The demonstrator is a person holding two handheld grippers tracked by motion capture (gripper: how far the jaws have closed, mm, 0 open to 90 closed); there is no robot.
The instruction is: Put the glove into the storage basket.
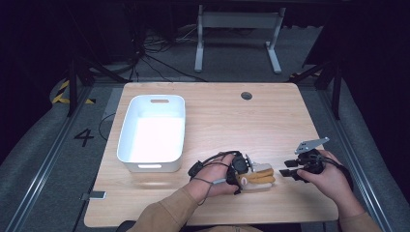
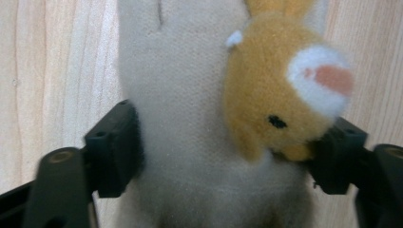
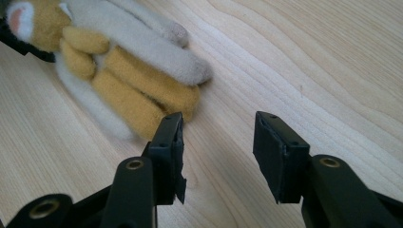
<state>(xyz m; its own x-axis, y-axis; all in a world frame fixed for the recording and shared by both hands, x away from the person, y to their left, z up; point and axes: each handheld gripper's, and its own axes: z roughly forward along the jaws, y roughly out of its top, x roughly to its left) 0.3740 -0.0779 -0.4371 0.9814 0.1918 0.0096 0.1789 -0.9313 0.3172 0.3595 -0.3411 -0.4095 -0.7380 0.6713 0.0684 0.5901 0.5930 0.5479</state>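
The white bin (image 1: 152,133) sits toward the table's (image 1: 270,121) left edge; the plush toy (image 1: 258,177) lies near the front edge. The left gripper (image 2: 228,147) is pinching the toy, jaws pressing both sides, a grasp in hand, while the right gripper (image 3: 218,142) waits beside it with jaws wide and empty. Next likely comes lifting toward the bin, needing a firm squeeze.

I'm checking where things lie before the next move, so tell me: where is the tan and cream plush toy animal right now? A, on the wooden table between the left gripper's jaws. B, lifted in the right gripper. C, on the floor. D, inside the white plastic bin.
A: the tan and cream plush toy animal lies on the wooden table between the left gripper's jaws.
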